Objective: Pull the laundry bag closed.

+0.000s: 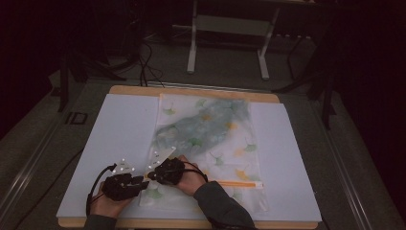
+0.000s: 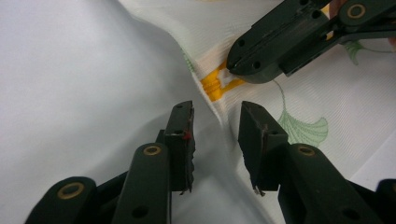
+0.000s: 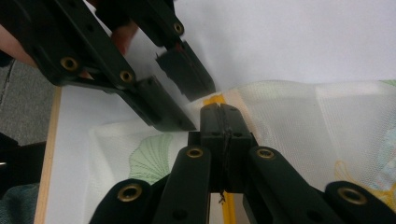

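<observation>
A white mesh laundry bag [image 1: 225, 148] printed with green and yellow leaves lies flat on the white-covered table, with a bluish garment [image 1: 206, 124] inside. Its orange zipper [image 1: 237, 183] runs along the near edge. My right gripper [image 3: 219, 116] is shut on the zipper pull [image 2: 223, 80] at the zipper's left end, near the bag's corner. My left gripper [image 2: 215, 140] sits just left of it, jaws open, with the bag's raised edge fold [image 2: 219, 119] between them and untouched. In the high view, the left gripper [image 1: 145, 182] and right gripper [image 1: 150, 176] meet tip to tip at the bag's near left corner.
A white sheet [image 1: 119, 129] covers the wooden table [image 1: 191, 90], with bare white areas left and right of the bag. Beyond the far edge stand a white metal frame [image 1: 191, 48] and floor cables [image 1: 143, 67]. The table's near edge [image 1: 191, 224] lies just below my hands.
</observation>
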The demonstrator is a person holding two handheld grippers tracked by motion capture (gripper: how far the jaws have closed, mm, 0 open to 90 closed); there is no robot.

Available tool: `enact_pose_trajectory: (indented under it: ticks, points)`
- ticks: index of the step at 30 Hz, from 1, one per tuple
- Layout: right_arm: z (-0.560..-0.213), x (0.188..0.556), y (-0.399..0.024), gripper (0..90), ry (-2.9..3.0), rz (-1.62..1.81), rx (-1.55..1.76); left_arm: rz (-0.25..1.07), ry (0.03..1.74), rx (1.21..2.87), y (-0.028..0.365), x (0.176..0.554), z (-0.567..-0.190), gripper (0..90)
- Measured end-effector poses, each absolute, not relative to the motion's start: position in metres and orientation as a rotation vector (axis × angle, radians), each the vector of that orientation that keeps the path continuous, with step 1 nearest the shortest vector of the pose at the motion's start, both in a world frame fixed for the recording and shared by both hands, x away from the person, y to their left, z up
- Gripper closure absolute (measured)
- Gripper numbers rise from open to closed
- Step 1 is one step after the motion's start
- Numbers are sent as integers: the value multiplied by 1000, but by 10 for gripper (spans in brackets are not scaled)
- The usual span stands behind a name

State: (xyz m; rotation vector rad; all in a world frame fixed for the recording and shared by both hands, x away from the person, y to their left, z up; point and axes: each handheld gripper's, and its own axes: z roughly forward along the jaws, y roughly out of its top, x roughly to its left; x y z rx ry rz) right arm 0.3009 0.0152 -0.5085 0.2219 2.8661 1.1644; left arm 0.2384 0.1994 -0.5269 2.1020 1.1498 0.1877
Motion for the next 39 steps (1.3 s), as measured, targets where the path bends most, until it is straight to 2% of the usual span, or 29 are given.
enact_pose_trajectory:
  ticks: [5,15,39]
  points:
    - [-507,301,15,900,2868,1170,224,166,1132,2101,197,242,-529,697]
    - [-505,302,12,900,2886,1179,223,153,1100,2105,196,244,-532,855]
    - [-520,309,-6,900,2903,1105,266,172,1076,2086,199,241,-528,879]
